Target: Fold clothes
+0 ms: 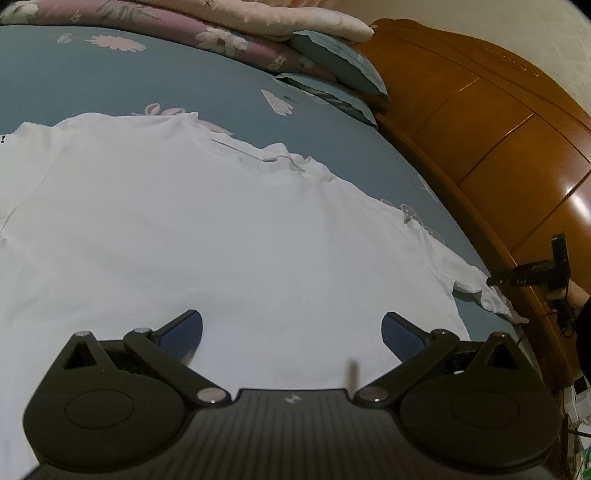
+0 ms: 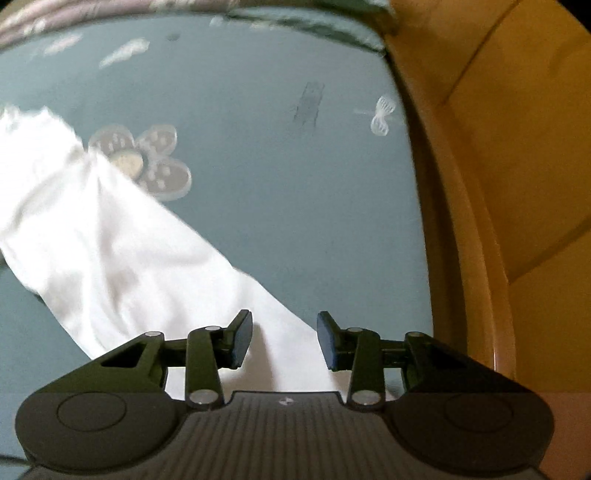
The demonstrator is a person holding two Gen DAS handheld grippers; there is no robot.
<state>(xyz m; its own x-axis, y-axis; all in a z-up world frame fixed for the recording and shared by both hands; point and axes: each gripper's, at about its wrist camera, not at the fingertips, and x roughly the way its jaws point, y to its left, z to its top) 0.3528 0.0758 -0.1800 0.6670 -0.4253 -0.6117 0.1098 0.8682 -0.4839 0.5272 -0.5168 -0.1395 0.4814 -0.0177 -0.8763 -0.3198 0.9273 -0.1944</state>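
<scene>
A white T-shirt (image 1: 221,240) lies spread flat on the blue flowered bedsheet (image 1: 110,81), its collar (image 1: 273,157) toward the far side. My left gripper (image 1: 291,332) hovers over the shirt's body with its jaws wide apart and nothing between them. In the right wrist view, the shirt's white sleeve (image 2: 110,240) runs diagonally across the sheet (image 2: 277,184) and passes under my right gripper (image 2: 284,339). Its jaws stand apart and the pads do not press on the cloth. That view is blurred by motion.
Folded quilts (image 1: 184,26) and blue pillows (image 1: 332,55) are stacked at the far end of the bed. A wooden bed frame (image 1: 498,147) (image 2: 498,184) borders the right side. A black handheld device (image 1: 532,273) with a hand shows near the sleeve tip.
</scene>
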